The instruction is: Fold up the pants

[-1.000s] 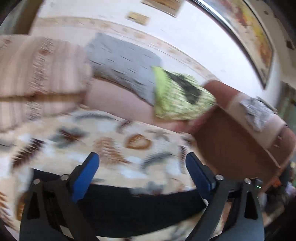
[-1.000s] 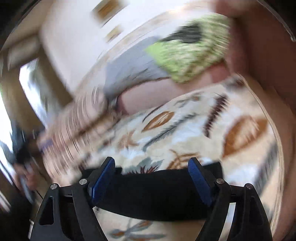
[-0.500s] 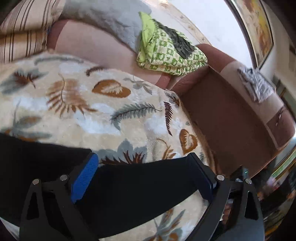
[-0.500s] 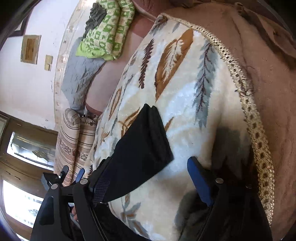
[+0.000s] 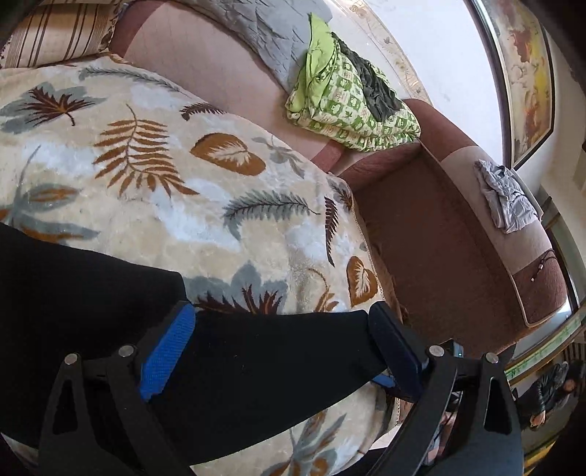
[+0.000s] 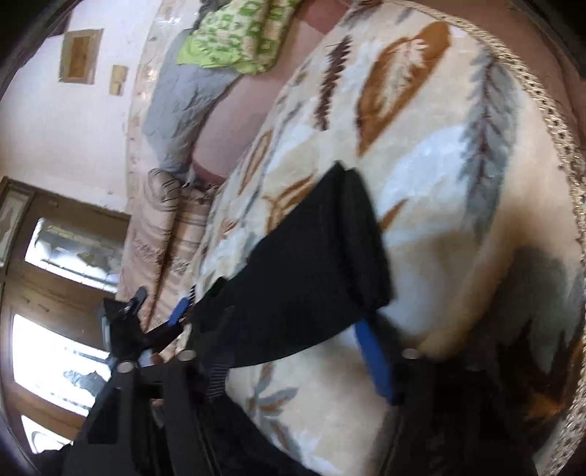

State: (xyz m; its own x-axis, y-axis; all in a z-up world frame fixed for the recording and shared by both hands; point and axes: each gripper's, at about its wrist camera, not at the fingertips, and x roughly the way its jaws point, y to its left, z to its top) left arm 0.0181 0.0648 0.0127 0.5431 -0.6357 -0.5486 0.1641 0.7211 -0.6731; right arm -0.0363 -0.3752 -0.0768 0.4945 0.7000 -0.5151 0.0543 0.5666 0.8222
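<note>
Lying flat on a leaf-print blanket point(image 5: 227, 205), the black pants point(image 5: 256, 369) are spread across the near part of the sofa seat. In the left wrist view, one leg's hem end is framed btwn the fingers of the left gripper point(image 5: 282, 351), which are set wide; the blue pad point(image 5: 166, 355) is just over the cloth, but no squeeze is seen. In the right wrist view, the right gripper point(image 6: 293, 348) is being closed w/ a pants end point(image 6: 315, 278) btwn its jaws; that frame is blurred, so pad contact can't be told. No boxes or baskets are seen; loose items are held only by the sofa: a green patterned bundle point(image 5: 351, 106) on its backrest beside a grey cushion point(image 5: 278, 40), a grey garment point(image 5: 507, 197) on the armrest. A striped cushion point(image 5: 58, 33) is set at the blanket's far edge.
</note>
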